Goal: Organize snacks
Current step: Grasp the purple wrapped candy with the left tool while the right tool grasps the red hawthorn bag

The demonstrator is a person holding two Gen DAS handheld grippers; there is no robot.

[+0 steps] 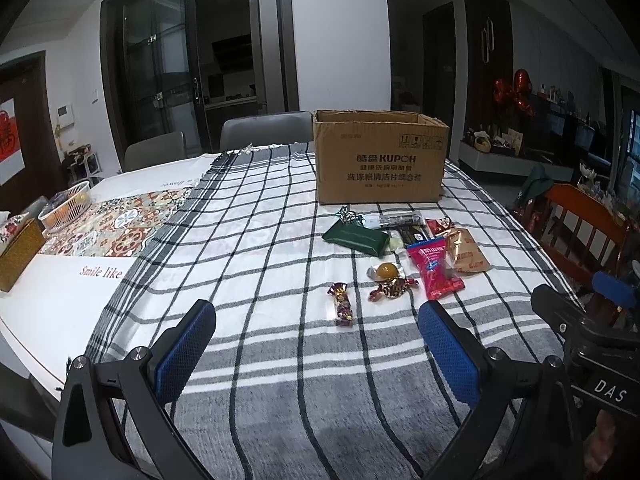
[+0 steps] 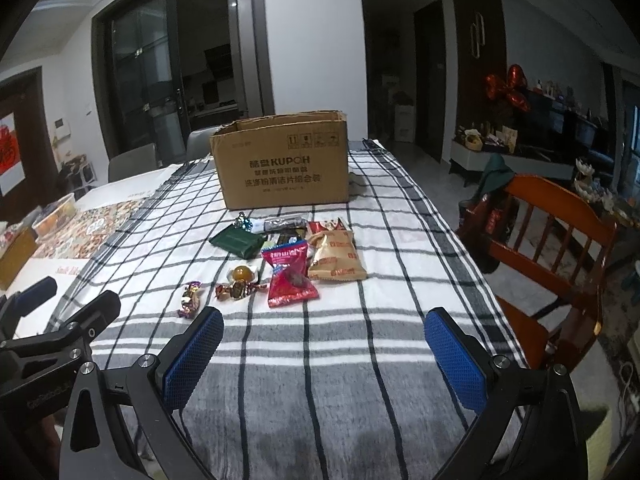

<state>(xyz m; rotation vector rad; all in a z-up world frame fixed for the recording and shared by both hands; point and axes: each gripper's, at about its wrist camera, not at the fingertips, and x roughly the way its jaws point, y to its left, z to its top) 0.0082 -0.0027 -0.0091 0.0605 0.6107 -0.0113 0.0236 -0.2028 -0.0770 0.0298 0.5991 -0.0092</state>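
Both grippers level above checked cloth (image 1: 280, 360), left gripper (image 1: 316, 320) spread wide, right gripper (image 2: 324, 328) likewise

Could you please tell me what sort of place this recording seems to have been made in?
Most likely a home dining room: a dining table under a checked tablecloth with chairs around it, a wooden chair, and a glass sliding door opening onto what looks like a kitchen.

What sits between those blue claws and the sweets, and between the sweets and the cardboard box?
Nothing visible blocks either open gripper, left or right: only bare checked cloth lies before the nearest wrapped candy. Toward the cardboard box, the other snacks lie in between, such as the green packet, so a lifted sweet passes over them.
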